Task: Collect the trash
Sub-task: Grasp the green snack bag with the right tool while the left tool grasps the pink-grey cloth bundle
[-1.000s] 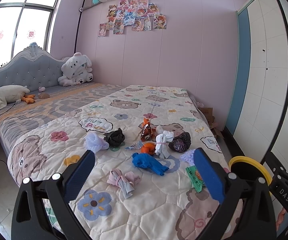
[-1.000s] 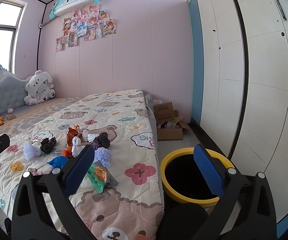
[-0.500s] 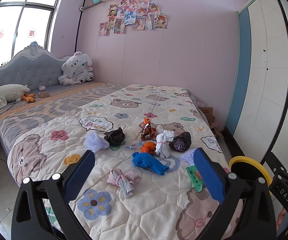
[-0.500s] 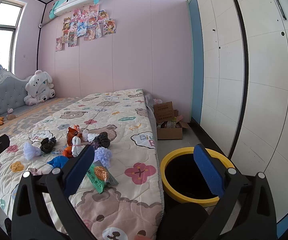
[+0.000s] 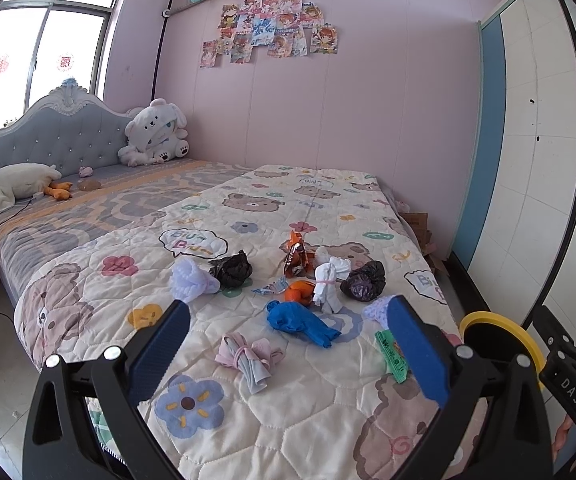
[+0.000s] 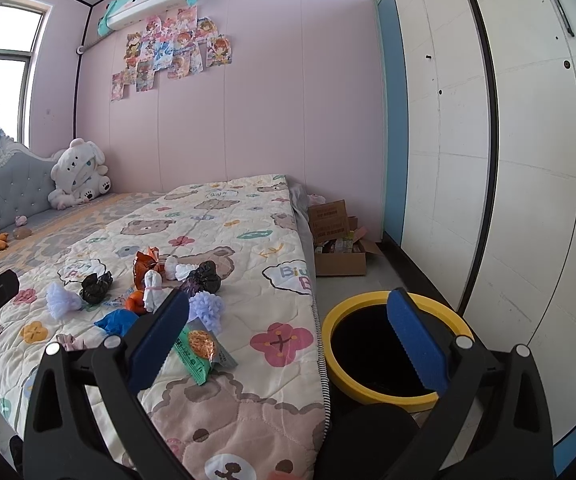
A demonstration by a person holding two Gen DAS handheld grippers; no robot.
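Both grippers, left (image 5: 288, 354) and right (image 6: 288, 340), gape wide and empty; the wrapper (image 6: 200, 350) lies just ahead of the right one, lower centre, bin (image 6: 397, 352) rightward.

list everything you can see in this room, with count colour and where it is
bed: 1, patterned cream quilt, grey headboard, by the window
trash items: about eleven, mixed colours, clustered on the quilt's near end
blue bag: 1, blue, near edge of the cluster
black bags: 2, black, either side of the cluster
green packet: 1, green, quilt edge nearest the bin
bin: 1, yellow rim, floor beside the bed
cardboard box: 1, brown, floor by the wardrobe
wardrobe: 1, white, right wall
plush toys: 2 large, white, at the headboard
posters: several, pink wall
left gripper: 1, black, blue fingers, open, empty
right gripper: 1, same, open, empty
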